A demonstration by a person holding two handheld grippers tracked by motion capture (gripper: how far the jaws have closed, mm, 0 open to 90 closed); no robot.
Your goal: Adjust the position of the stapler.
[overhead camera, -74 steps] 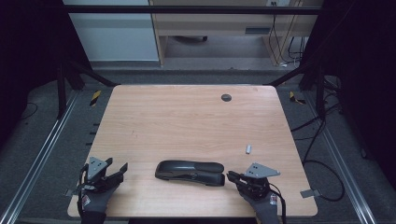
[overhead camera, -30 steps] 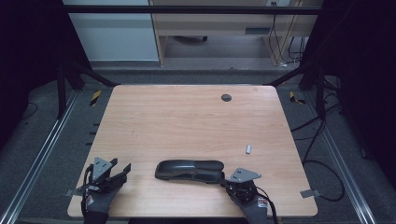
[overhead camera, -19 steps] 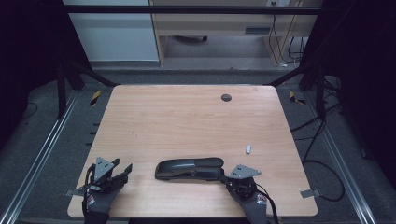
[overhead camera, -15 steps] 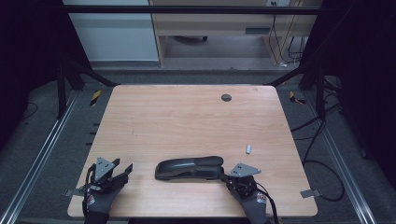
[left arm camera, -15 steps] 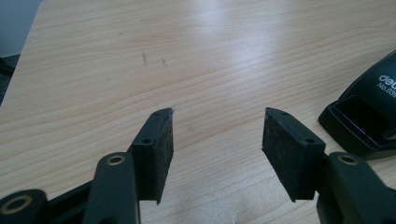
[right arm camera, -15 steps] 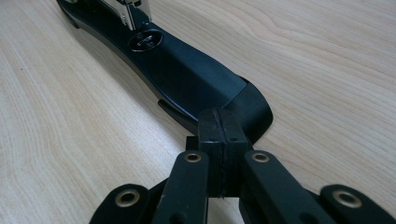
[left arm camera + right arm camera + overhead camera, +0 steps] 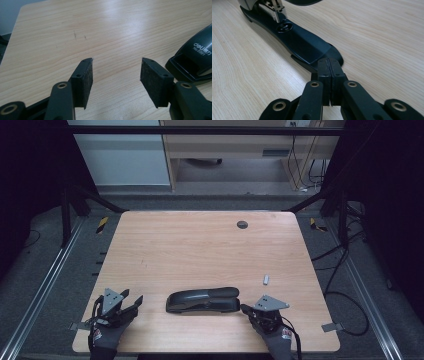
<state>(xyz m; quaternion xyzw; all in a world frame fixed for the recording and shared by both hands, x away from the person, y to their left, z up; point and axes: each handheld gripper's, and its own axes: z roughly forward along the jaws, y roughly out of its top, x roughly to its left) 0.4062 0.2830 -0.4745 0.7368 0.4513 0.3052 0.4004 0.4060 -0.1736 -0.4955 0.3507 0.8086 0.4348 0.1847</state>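
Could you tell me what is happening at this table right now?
A person works on a black stapler lying near the front edge of the wooden table. The right gripper, jaws pressed together, has its tip at the end of the stapler's base, whose top is raised. The left gripper hangs open over bare wood beside the stapler's other end. A small grey piece lies apart.

Glossy black stapler (image 7: 202, 300) with white lettering, pale wood-grain table (image 7: 200, 245)

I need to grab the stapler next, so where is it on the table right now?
In the high view the stapler lies lengthwise near the table's front edge, between both grippers, its right end at the right gripper.
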